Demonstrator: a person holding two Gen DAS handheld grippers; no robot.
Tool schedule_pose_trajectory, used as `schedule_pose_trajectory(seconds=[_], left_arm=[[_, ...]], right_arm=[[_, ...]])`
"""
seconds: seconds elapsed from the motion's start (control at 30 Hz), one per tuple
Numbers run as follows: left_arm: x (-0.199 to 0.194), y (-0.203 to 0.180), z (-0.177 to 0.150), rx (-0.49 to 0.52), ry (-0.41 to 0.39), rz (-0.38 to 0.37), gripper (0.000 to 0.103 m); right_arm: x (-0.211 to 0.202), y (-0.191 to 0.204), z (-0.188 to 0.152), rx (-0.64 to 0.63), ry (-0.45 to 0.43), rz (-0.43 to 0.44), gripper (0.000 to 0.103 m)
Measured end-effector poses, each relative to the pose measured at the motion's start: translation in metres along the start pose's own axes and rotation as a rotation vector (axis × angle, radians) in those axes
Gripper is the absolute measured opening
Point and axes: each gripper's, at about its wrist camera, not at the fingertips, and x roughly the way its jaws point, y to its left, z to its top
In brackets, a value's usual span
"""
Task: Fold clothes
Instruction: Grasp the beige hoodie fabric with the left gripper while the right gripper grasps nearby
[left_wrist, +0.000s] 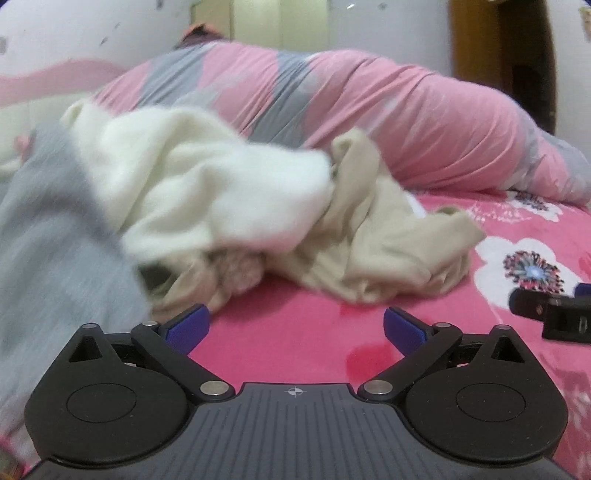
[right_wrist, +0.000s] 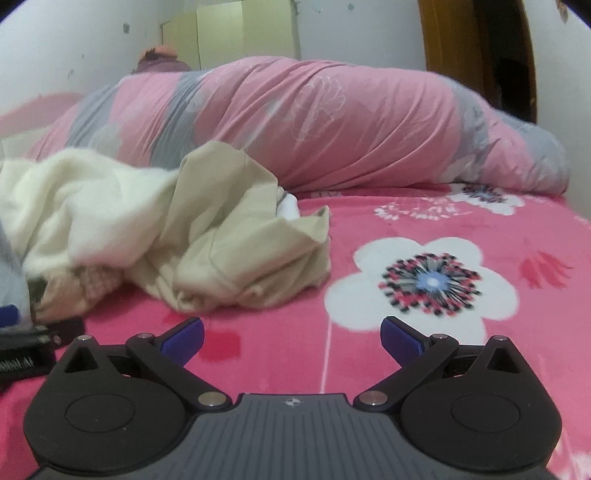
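At twelve o'clock on pink bedsheet (right_wrist: 280, 350): heaped clothes pile (left_wrist: 258, 221), unfolded. Left gripper (left_wrist: 295, 330) and right gripper (right_wrist: 291, 336) both spread, empty. Risk: snagging several tangled garments at once, dragging whole heap.

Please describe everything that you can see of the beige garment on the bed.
The beige garment is a thin, smooth-looking cloth, crumpled in a loose heap, not folded. It lies on the pink flowered bedsheet, in front of the rolled pink and grey quilt. A fluffy cream-white garment lies over its left part. One fold stands up at the back; the edges spread flat toward the right. Neither gripper touches it. What kind of garment it is cannot be told.
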Motion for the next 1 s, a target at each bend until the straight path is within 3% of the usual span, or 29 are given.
schedule_pose_trajectory(seconds=[0.17, 0.47, 0.67, 0.9, 1.0], left_arm=[[0.035, -0.026, 0.012, 0.086, -0.051, -0.094, 0.089], [0.087, -0.080, 0.002, 0.364, -0.099, -0.178, 0.063], [0.113, -0.097, -0.007, 0.477, -0.096, -0.201, 0.054], [0.119, -0.106, -0.015, 0.518, -0.138, -0.197, 0.029], [0.115, -0.105, -0.014, 0.508, -0.161, -0.200, 0.024]], right_arm=[[0.045, -0.023, 0.029, 0.054, 0.023, 0.046, 0.101], [0.108, -0.012, 0.062, -0.128, 0.053, 0.128, 0.073], [0.151, -0.009, 0.075, -0.156, 0.146, 0.161, 0.051], [0.153, -0.019, 0.067, -0.113, 0.229, 0.185, 0.018], [0.145, -0.027, 0.069, -0.070, 0.233, 0.218, 0.015]])
